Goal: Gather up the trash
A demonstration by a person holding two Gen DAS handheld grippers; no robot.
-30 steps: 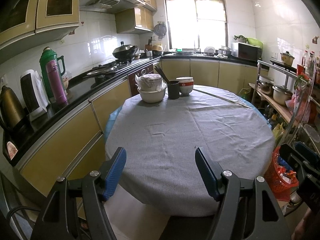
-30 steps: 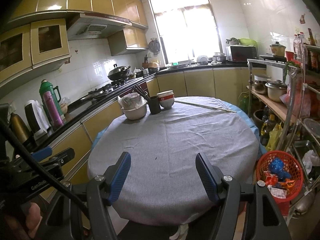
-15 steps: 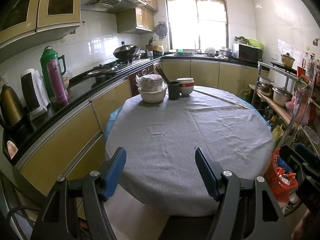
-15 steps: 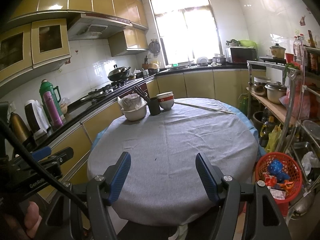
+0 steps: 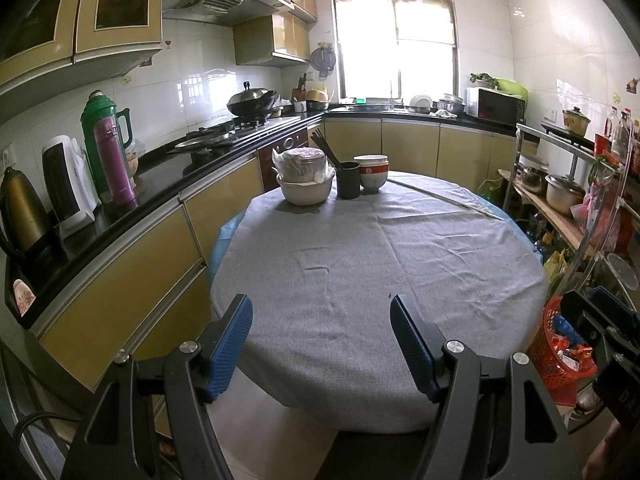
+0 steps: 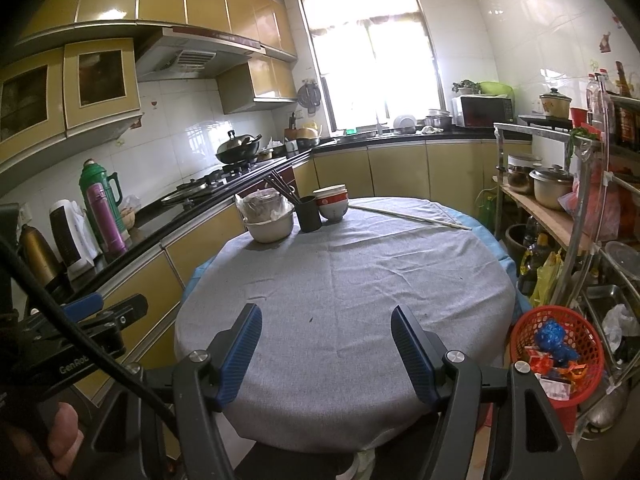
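Note:
A red mesh basket (image 6: 558,354) holding blue and orange wrappers stands on the floor right of the round table (image 6: 348,280), which wears a grey cloth. The same basket (image 5: 554,354) shows at the right edge of the left wrist view, partly behind the other gripper's body. My left gripper (image 5: 322,338) hovers open over the table's near edge with nothing between its blue pads. My right gripper (image 6: 326,340) is open too, empty, above the near edge. No loose trash is visible on the cloth.
At the table's far side stand a white bowl with a bagged container (image 6: 270,216), a black cup of chopsticks (image 6: 307,213) and stacked bowls (image 6: 332,202). A long stick (image 6: 408,216) lies beyond. Counter with flasks (image 5: 108,156) on the left, metal rack with pots (image 6: 552,188) on the right.

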